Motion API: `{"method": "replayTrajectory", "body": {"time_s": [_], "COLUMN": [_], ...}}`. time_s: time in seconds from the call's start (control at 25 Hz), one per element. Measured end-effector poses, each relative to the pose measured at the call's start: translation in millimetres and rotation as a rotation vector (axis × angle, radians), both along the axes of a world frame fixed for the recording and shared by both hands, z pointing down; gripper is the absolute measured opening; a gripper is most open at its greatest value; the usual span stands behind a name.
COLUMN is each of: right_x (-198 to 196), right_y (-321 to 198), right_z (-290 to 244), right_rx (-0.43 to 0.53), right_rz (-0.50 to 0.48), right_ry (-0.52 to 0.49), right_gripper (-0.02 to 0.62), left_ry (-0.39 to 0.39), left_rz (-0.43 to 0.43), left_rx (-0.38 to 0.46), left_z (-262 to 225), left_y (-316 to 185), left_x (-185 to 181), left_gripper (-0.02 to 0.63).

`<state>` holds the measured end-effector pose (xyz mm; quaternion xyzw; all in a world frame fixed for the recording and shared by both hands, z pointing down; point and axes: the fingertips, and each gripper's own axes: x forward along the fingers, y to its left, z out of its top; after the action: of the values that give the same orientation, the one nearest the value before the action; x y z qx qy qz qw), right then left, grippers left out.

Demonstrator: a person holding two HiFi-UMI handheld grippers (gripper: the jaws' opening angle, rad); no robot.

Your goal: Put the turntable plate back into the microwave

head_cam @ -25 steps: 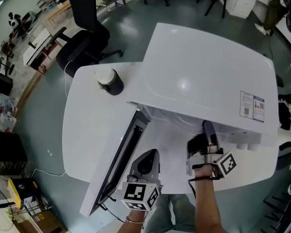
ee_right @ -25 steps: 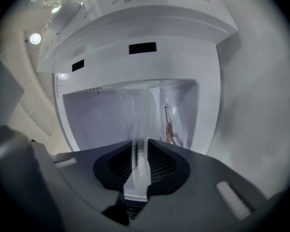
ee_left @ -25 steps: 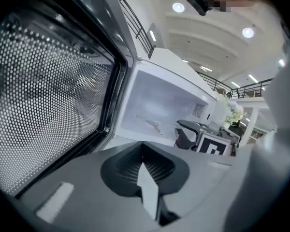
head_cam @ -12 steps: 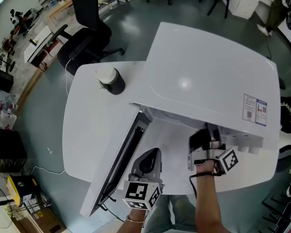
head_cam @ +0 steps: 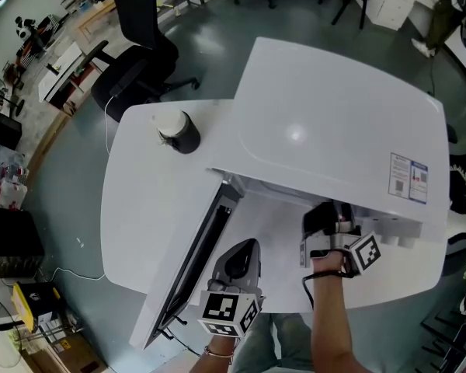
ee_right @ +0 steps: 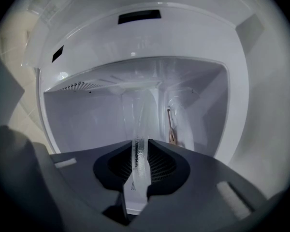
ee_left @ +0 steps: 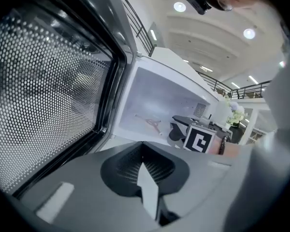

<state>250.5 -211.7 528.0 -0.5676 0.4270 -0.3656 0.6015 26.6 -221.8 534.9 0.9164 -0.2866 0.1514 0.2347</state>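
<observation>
The white microwave (head_cam: pixel 334 123) stands on the table with its door (head_cam: pixel 190 263) swung open to the left. My right gripper (head_cam: pixel 328 217) reaches into the cavity, its fingertips hidden under the microwave's top. In the right gripper view it (ee_right: pixel 139 173) is shut on the rim of the clear glass turntable plate (ee_right: pixel 140 124), which stands on edge between the jaws inside the white cavity. My left gripper (head_cam: pixel 241 249) hangs in front of the opening beside the door. It (ee_left: pixel 147 178) is shut and holds nothing. The roller ring (ee_left: pixel 152 123) lies on the cavity floor.
A black cup with a white lid (head_cam: pixel 176 129) stands on the white table (head_cam: pixel 140 208) left of the microwave. The door's perforated window (ee_left: pixel 48 91) is close on my left gripper's left. A black office chair (head_cam: pixel 136 53) stands beyond the table.
My right gripper has edged a little deeper into the microwave opening with the plate. The left gripper has stayed where it was.
</observation>
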Motion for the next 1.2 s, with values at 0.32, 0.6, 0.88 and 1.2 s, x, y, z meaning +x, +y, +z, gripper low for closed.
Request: {"method": "replayTrajectory", "body": {"time_s": [0.32,0.6,0.88,1.2], "right_x": [6,11,12,7], "right_y": [-6,-10,-11,-8], "right_z": [3,3,6,8], "right_rx": [-0.007,-0.020,-0.065,-0.120], "right_rz": [0.022,0.032,0.034,0.023], "right_ry": [0.002,0.005,0.030,0.069], "right_gripper": [0.061,0.061,0.060,0.058], "left_ry": [0.006,0.011,0.013,0.014], "left_rz": [0.006,0.001,-0.004,-0.003], "left_rx": [-0.009,-0.017,-0.019,-0.024], "left_z": [1,-1,0,1], "left_y": [-1,-2,-3,-1], "left_x": [3,4,4,5], "left_gripper": [-0.001,-0.002,-0.002,-0.002]}}
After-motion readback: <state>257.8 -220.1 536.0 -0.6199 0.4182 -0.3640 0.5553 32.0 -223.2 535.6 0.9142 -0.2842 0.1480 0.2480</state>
